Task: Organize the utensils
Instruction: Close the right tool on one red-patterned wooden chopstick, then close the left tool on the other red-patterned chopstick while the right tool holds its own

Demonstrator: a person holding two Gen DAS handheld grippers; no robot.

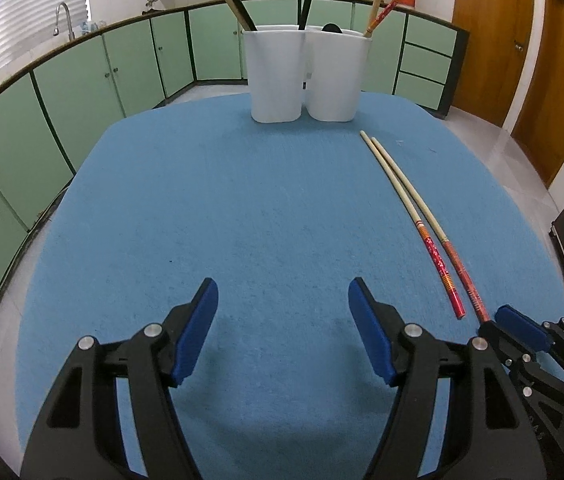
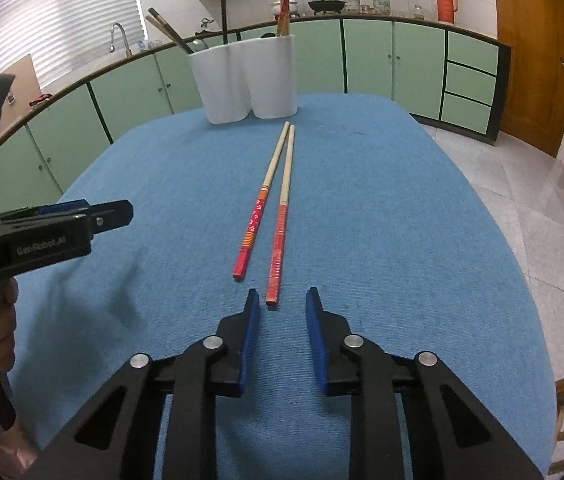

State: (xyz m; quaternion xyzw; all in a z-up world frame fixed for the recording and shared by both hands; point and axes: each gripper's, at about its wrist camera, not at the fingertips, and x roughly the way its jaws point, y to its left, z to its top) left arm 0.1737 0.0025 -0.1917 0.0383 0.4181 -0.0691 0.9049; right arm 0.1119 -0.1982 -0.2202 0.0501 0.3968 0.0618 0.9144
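**Two chopsticks left to file away**

Green kitchen cabinets curve round behind a blue-covered surface point(image 1: 242, 208), where a white two-compartment holder point(image 1: 306, 76) stands at the far end. Both compartments already carry upright utensils: dark chopsticks lean out of the left one, and a pale chopstick and a red-patterned one rise from the right. A dark rounded object peeks over the rim between them; what it is cannot be told.

Near the right side of the surface lie two loose chopsticks point(image 2: 274, 208), side by side and almost touching at their pale tips, which point toward the holder, a short way in front of it. Their red decorated ends face the person, presumably because that is the handy end to pick up.

The right gripper point(image 2: 282, 304) sits low over the surface with its fingers narrowly parted, and the red end of the nearer chopstick lies just at the mouth of the gap, not yet gripped. This looks like the approach to a pinch on that end.

The left gripper point(image 1: 282, 296) hangs over bare cloth to the left, fingers spread wide and holding nothing, apparently kept out of the way while the right one works.
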